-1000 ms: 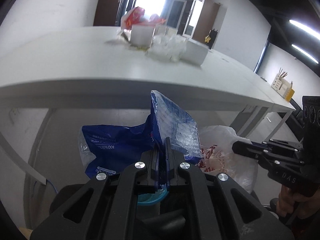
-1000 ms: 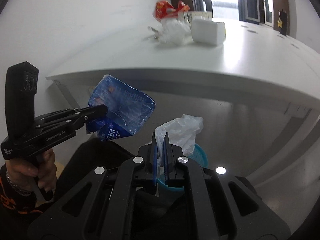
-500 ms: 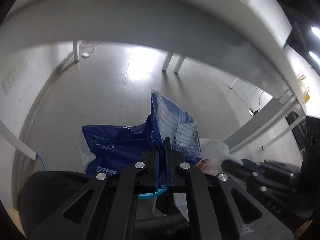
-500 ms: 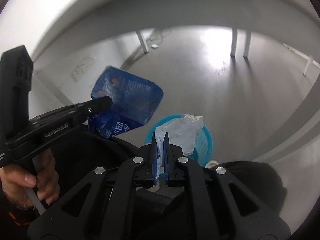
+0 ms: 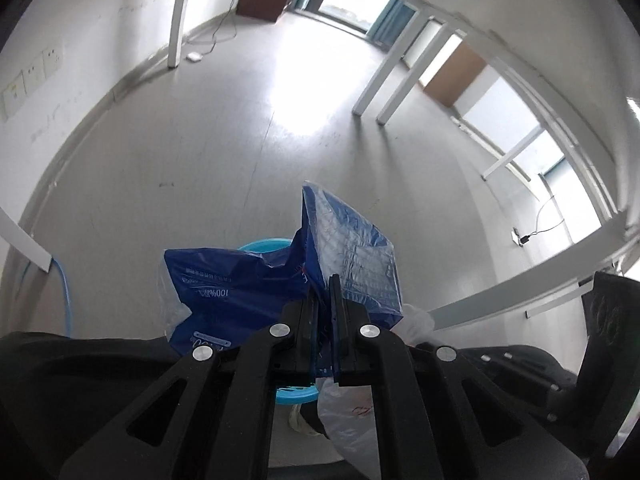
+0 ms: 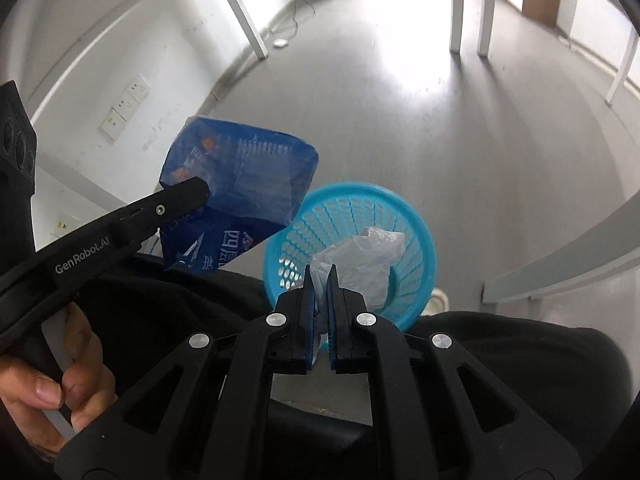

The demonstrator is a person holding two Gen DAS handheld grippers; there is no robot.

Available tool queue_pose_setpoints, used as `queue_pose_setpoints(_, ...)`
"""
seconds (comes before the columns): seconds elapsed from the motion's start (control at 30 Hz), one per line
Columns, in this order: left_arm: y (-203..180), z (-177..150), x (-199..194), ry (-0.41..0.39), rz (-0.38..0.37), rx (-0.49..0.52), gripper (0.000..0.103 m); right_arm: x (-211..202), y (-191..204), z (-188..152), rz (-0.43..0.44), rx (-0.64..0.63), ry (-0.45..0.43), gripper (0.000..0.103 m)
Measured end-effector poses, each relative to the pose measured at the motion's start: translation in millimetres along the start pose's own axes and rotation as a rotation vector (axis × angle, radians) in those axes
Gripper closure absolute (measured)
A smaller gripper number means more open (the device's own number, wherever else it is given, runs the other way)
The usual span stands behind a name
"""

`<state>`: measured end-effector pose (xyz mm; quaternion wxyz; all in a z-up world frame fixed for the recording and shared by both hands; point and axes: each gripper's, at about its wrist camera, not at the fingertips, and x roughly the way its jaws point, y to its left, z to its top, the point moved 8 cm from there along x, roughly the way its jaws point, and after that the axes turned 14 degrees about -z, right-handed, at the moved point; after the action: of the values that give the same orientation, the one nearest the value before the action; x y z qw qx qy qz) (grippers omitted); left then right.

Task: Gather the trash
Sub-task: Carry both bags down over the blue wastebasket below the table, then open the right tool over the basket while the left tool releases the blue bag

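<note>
Over grey floor [image 6: 420, 128], tools pinch blue wrapper [image 6: 244, 176], white bag [image 6: 360, 256].

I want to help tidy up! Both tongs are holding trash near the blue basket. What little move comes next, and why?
Probably open the right tongs and let go. They pinch the white plastic bag, which already hangs inside the blue basket. The left tongs hold the blue wrapper off to the basket's side, so it likely needs shifting over first.
</note>
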<state>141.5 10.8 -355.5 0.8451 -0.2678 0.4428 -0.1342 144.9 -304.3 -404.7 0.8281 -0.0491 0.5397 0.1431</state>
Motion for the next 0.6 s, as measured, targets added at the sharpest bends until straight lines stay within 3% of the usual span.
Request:
queue_pose_setpoints(0.3, 16.4, 12.4, 34.5, 0.038, 0.017, -0.049, 0.1, 58.6, 3.0, 1.8, 0.015, 0.047, 0.115, 0.098)
queue_pose_setpoints(0.6, 44.8, 15.3, 64.9, 0.104, 0.004, -0.192, 0.1, 95.6, -0.7, 5.6, 0.019, 0.094, 0.203, 0.098)
